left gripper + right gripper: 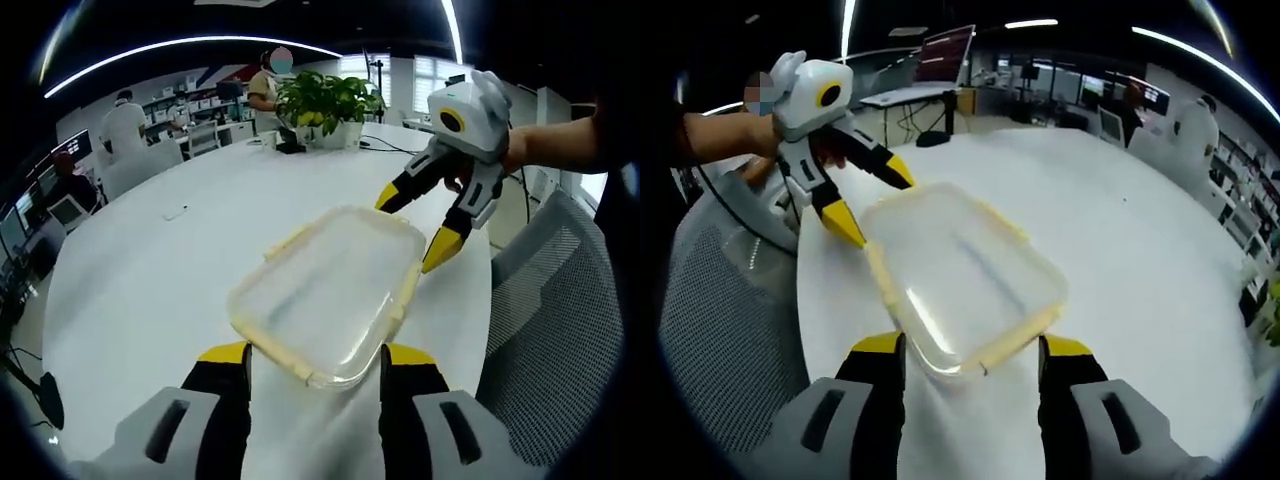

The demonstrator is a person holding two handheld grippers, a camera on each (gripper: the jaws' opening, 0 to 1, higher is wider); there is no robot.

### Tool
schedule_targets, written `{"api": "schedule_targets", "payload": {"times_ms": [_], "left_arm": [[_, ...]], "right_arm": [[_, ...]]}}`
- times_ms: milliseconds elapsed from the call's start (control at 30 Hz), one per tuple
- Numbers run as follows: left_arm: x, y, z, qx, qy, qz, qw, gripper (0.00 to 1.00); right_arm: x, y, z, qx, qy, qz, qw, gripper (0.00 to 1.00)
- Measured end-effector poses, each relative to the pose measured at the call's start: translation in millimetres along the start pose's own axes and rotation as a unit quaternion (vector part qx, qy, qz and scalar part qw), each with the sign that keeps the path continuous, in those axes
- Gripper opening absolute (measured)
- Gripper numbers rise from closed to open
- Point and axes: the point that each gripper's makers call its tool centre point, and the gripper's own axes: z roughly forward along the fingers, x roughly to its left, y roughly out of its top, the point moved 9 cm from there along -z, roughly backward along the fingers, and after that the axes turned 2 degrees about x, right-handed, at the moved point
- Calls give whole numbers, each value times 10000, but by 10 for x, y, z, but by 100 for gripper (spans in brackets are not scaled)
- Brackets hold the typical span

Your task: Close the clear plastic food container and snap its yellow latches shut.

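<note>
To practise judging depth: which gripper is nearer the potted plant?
Right. The right gripper is at the container's end toward the potted plant; the left gripper straddles the opposite end, farther back.

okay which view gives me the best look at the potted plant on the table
The left gripper view: the potted plant stands at the far side of the white table, leaves and white pot clear beyond the food container. The right gripper view catches just a sliver of green at its right edge, too little to identify.

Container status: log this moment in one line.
container: lid on, on table | left gripper: open astride corner | right gripper: open astride opposite corner
</note>
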Motion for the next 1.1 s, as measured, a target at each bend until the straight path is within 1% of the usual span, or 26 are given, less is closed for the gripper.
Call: {"api": "schedule_targets", "payload": {"times_ms": [667,1100], "left_arm": [[347,166,205,77,34,42,10000,46],[494,245,293,160,31,58,9999,46]], "right_arm": [[-358,190,193,115,-29,-11,9999,51],[-510,272,266,205,-45,3,9998,51]]}}
